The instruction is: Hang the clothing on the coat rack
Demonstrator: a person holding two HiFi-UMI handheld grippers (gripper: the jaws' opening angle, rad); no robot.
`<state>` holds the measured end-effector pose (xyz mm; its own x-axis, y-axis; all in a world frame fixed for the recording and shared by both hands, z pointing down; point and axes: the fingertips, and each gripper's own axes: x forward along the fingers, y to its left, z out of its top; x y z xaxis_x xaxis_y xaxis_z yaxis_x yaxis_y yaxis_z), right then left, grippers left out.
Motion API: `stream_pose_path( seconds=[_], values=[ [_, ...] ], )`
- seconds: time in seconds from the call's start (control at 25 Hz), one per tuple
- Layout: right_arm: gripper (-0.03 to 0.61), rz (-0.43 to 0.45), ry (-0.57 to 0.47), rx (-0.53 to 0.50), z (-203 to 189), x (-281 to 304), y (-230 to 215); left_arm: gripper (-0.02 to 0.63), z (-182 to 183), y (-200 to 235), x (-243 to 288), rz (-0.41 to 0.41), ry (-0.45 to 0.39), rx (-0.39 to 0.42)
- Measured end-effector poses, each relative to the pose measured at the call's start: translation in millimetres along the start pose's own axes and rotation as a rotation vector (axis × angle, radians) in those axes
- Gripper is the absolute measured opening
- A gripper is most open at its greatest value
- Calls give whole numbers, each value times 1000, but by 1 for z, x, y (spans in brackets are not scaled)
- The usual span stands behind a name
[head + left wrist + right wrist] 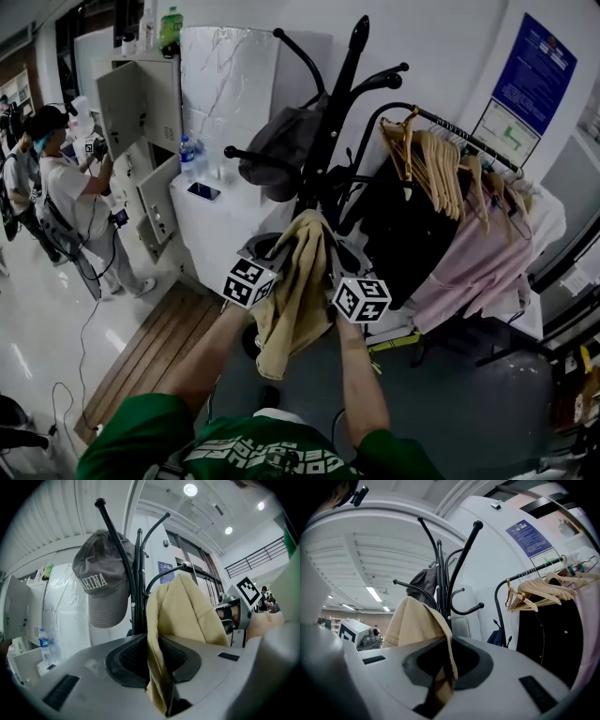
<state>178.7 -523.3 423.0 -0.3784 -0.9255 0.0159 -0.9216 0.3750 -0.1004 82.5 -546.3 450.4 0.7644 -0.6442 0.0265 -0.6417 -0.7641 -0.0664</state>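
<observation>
A tan garment hangs between my two grippers, right against the black coat rack; its top lies by one of the rack's lower arms. A grey cap hangs on another arm. My left gripper holds the garment's left side. In the left gripper view the cloth runs down through the jaws with a dark gap beside it, so the pads stand slightly apart. My right gripper is on the right side, and its view shows the cloth pinched in the jaws.
A clothes rail with wooden hangers, a black garment and a pink one stands close on the right. Left of the rack is a white cabinet with a phone and a bottle. A person stands by lockers.
</observation>
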Motion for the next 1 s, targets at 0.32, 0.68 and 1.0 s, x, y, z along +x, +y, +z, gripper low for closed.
stream_pose_path(
  seconds=[0.32, 0.68, 1.0],
  values=[
    [65, -30, -33, 1, 5, -25, -2, 121, 7, 5, -29, 33, -39, 13],
    [72, -57, -33, 40, -10, -65, 12, 121, -4, -12, -70, 52, -61, -63],
    [58, -64, -30, 105, -32, -102, 38, 79, -23, -44, -103, 3, -40, -106]
  ],
)
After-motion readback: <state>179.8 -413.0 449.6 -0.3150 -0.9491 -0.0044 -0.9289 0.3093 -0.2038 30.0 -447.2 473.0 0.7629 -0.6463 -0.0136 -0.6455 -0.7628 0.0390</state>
